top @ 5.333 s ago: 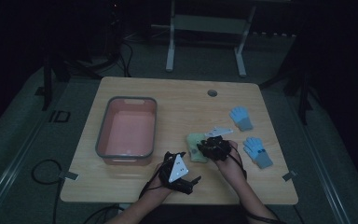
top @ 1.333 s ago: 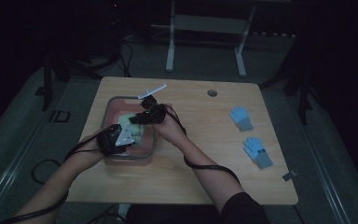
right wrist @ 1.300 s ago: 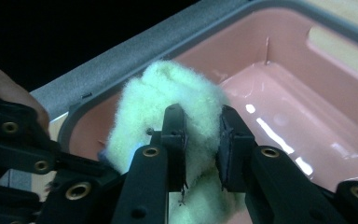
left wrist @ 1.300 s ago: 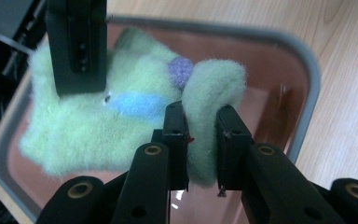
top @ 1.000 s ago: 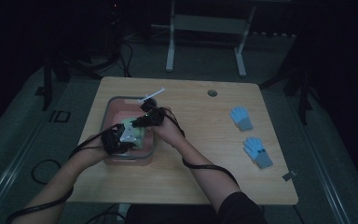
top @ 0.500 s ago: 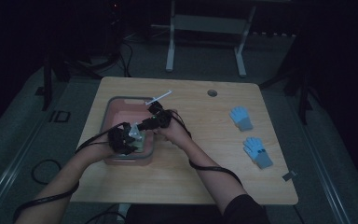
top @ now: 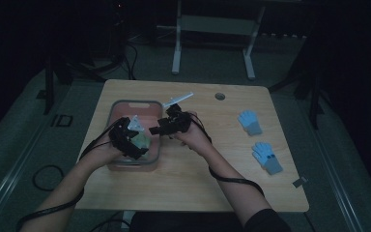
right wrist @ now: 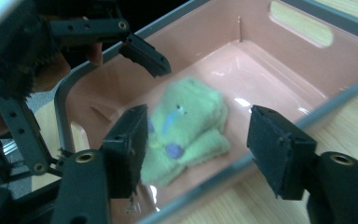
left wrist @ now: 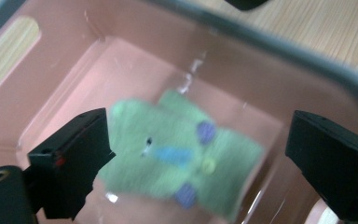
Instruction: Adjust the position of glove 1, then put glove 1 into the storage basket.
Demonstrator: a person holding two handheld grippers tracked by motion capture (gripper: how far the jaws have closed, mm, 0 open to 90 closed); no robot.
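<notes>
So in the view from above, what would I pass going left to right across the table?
Pink plastic bin with grey rim → round hole in the wooden tabletop → upper pale blue knitted glove → lower pale blue knitted glove.

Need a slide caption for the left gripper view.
Open left gripper above a green glove lying in the pink bin.

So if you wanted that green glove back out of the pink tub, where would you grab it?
Probably from straight above, since the pink tub's walls block any sideways approach. The green glove lies folded on the floor of the tub, so I would pinch across its raised folded middle rather than a flat edge. Both the left gripper and the right gripper stand open above it.
</notes>
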